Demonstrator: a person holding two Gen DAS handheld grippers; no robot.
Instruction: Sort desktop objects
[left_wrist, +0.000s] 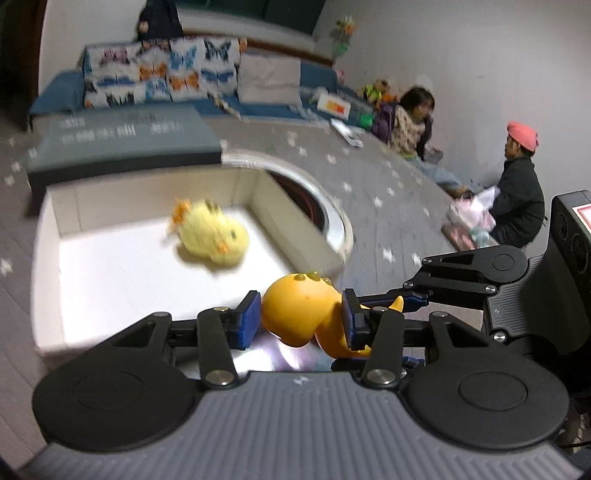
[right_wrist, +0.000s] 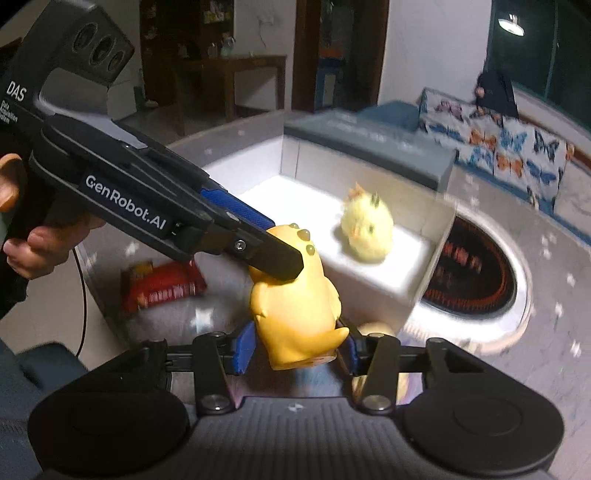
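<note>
An orange rubber toy figure (left_wrist: 295, 314) (right_wrist: 295, 310) with small bumps on its head hangs over the grey table, just in front of the white box's near corner. Both grippers are shut on it. My left gripper (left_wrist: 300, 319) (right_wrist: 280, 245) clamps the head between its blue pads. My right gripper (right_wrist: 297, 349) presses on the lower body by the stubby arms; its fingers (left_wrist: 413, 295) come in from the right in the left wrist view. A yellow plush chick (left_wrist: 210, 232) (right_wrist: 365, 229) lies on its side inside the white box (left_wrist: 110, 273) (right_wrist: 369, 291).
A red snack packet (right_wrist: 162, 288) lies on the table left of the toy. A grey lid (left_wrist: 122, 144) leans behind the box. A round heater opening (right_wrist: 476, 266) is sunk in the table beside it. A hand (right_wrist: 37, 236) holds the left gripper. Two people (left_wrist: 517, 184) sit far right.
</note>
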